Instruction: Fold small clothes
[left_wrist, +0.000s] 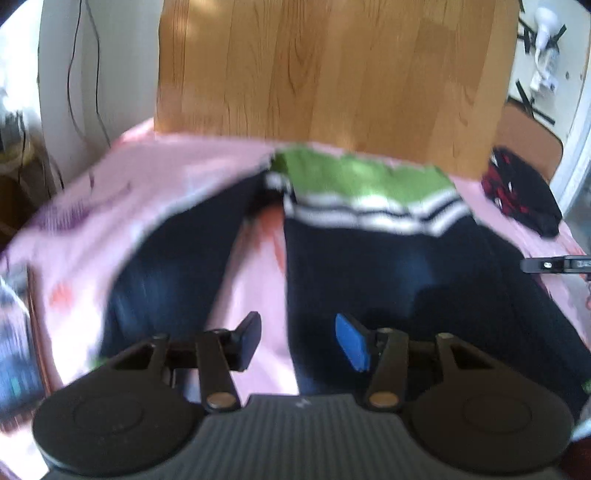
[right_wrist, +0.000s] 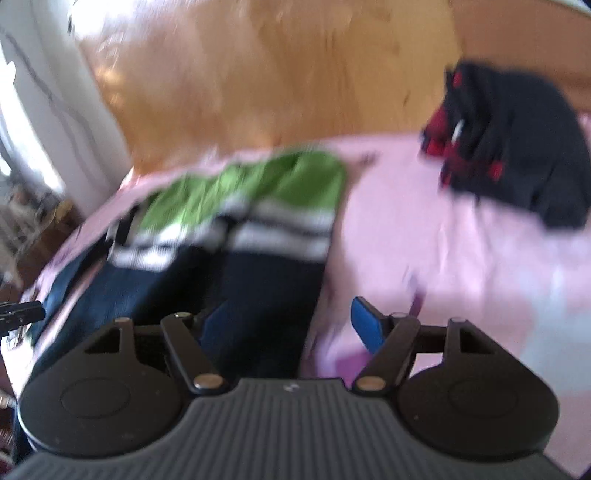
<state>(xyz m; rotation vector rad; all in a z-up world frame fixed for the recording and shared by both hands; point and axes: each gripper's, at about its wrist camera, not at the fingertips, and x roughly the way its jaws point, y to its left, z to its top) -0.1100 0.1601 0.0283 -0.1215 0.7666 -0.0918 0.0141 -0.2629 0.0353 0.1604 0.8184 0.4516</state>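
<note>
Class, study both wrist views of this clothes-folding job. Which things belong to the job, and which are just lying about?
Belongs to the job:
navy trousers with green waistband, spread flat
left gripper, open
right gripper, open
pink sheet as the folding surface

Lying about:
black and red garment, bunched near the far corner
wooden headboard
wall cables

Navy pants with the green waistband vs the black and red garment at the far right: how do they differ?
The pants lie spread out with both legs apart; the black and red garment sits bunched in a heap. The pants show a green band and white stripes on navy; the garment is black with red patches. The pants lie right in front of both tongs; the garment is off at the far right. Both rest on the pink sheet.
</note>
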